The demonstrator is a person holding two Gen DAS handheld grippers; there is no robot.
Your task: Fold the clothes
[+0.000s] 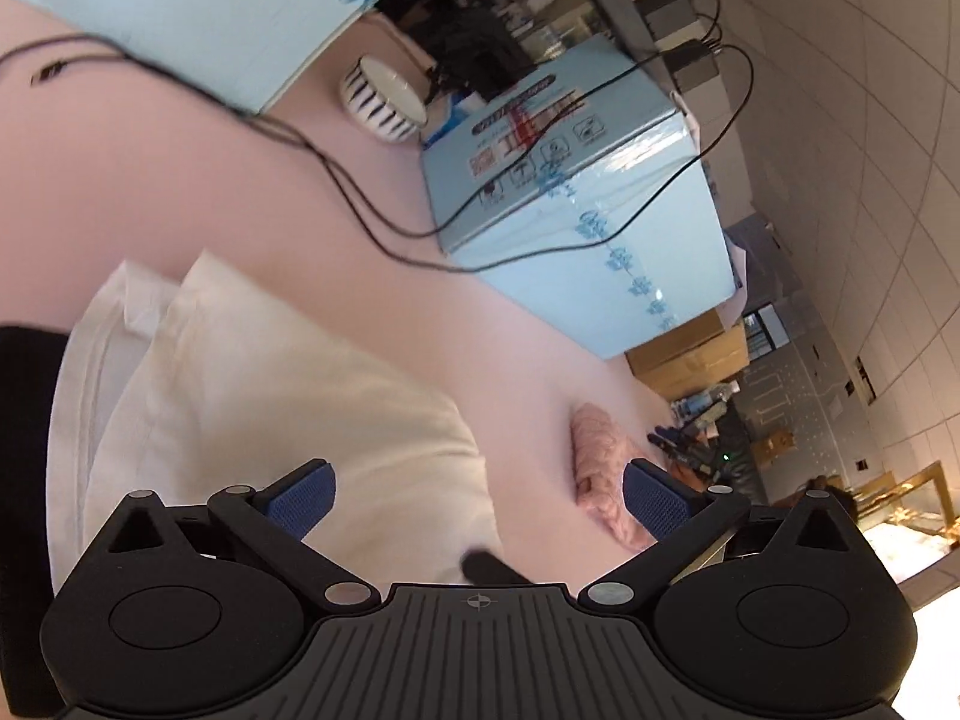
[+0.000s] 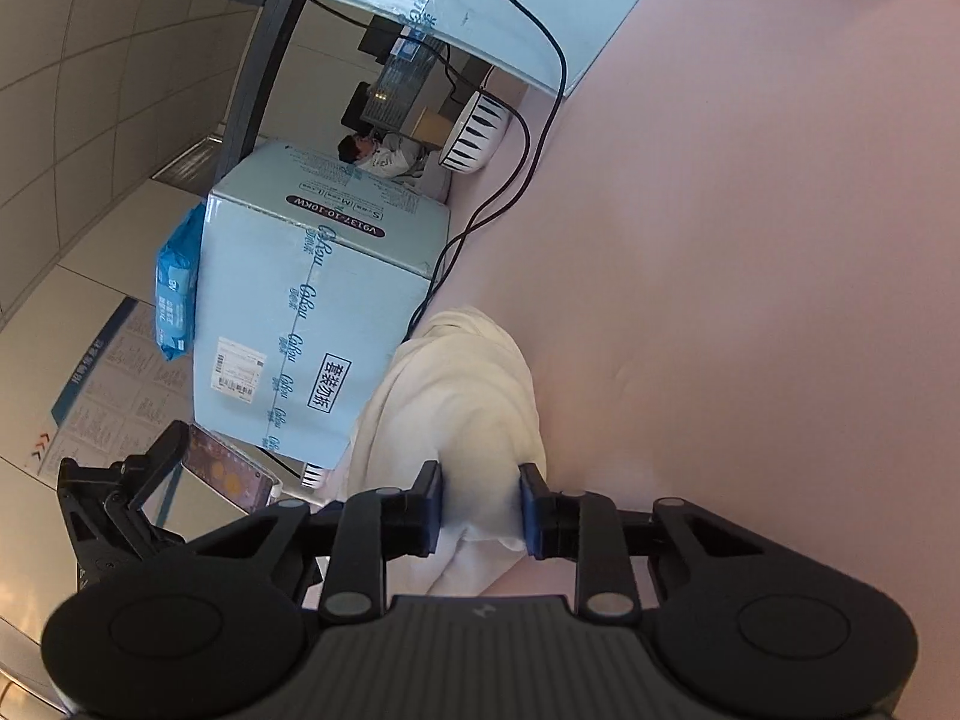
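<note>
The left gripper (image 1: pixel 479 495) hangs with its blue-padded fingers (image 1: pixel 303 495) spread wide and holding nothing, above the cream-white folded cloth garment (image 1: pixel 288 396) lying on the pink-covered worktop (image 1: pixel 180 180). The right gripper (image 2: pixel 480 507) has its fingers pressed in on a bunched fold of that same garment (image 2: pixel 462 408), beside a pale blue cardboard box (image 2: pixel 312 312). A small crumpled pink cloth (image 1: pixel 603 480) lies just beyond the left gripper. A black-striped white bowl (image 1: pixel 384 99) stands farther back, near black cables (image 1: pixel 336 180).

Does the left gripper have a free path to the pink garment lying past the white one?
Probably yes. The left gripper is open, and the pink garment lies just ahead toward its right finger on the bare pink surface, with nothing visibly between them.
</note>
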